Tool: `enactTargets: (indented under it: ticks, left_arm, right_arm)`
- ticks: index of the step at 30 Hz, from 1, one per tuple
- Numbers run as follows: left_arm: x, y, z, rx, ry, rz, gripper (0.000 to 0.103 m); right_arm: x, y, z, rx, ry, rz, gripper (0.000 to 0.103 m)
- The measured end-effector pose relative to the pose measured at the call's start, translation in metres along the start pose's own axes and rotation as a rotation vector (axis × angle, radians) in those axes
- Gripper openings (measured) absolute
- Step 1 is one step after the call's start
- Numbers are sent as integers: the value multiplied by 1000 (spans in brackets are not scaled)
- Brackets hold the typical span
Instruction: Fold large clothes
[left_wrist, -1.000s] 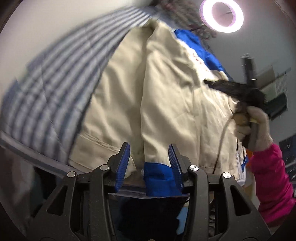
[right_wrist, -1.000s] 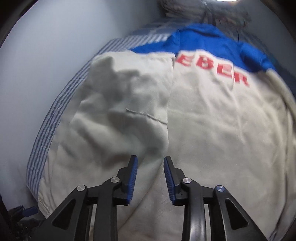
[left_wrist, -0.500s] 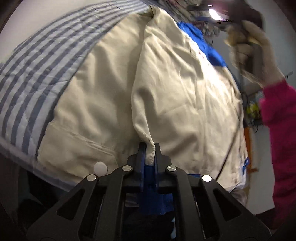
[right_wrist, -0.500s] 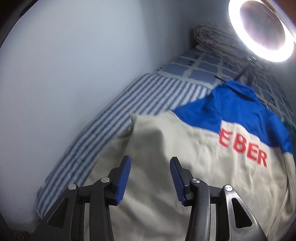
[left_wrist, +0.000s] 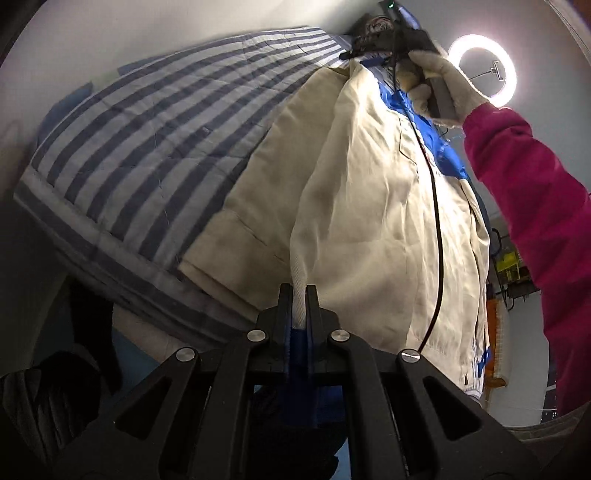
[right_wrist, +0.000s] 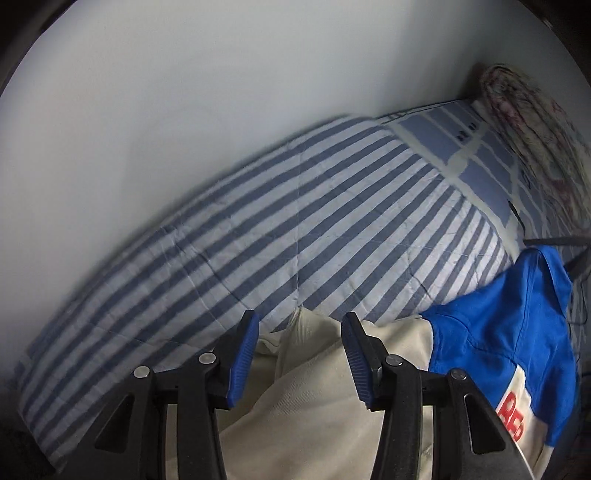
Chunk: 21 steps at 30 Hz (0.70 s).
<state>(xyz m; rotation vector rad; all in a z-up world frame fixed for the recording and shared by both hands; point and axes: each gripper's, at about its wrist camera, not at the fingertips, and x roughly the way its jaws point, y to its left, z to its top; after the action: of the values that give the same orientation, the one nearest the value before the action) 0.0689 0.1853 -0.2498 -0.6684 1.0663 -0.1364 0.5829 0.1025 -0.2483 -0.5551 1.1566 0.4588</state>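
Item: cream cotton work jacket with blue yoke and red lettering (left_wrist: 369, 206), spread on a blue-and-white striped bed cover (left_wrist: 155, 133).
Left gripper (left_wrist: 299, 295): jaws, open a second ago, now clamped on the jacket's near hem fold.
Right gripper (right_wrist: 299, 354): jaws apart, having just widened, now poised over the jacket's far shoulder edge; nothing held.
Judgement: one corner secured, second grasp pending before the fold.

Cream jacket (left_wrist: 369, 206) with a bright blue yoke and red lettering lies across the blue-and-white striped bedspread (right_wrist: 295, 221); magenta sleeve (left_wrist: 535, 206).
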Motion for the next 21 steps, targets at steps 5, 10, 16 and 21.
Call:
enactTargets:
  ticks: [5, 10, 16, 21]
  left_arm:
    - [7, -1, 0, -3, 17, 9, 3]
    - [7, -6, 1, 7, 7, 10, 3]
    - [2, -11, 7, 15, -16, 5, 3]
    - [-25, -9, 30, 47, -141, 85, 3]
  right_arm:
    - [-1, -4, -6, -71, 27, 11, 50]
    - [-5, 3, -10, -191, 68, -37, 53]
    - [7, 12, -9, -195, 73, -96, 9]
    - [-7, 0, 11, -84, -24, -103, 4]
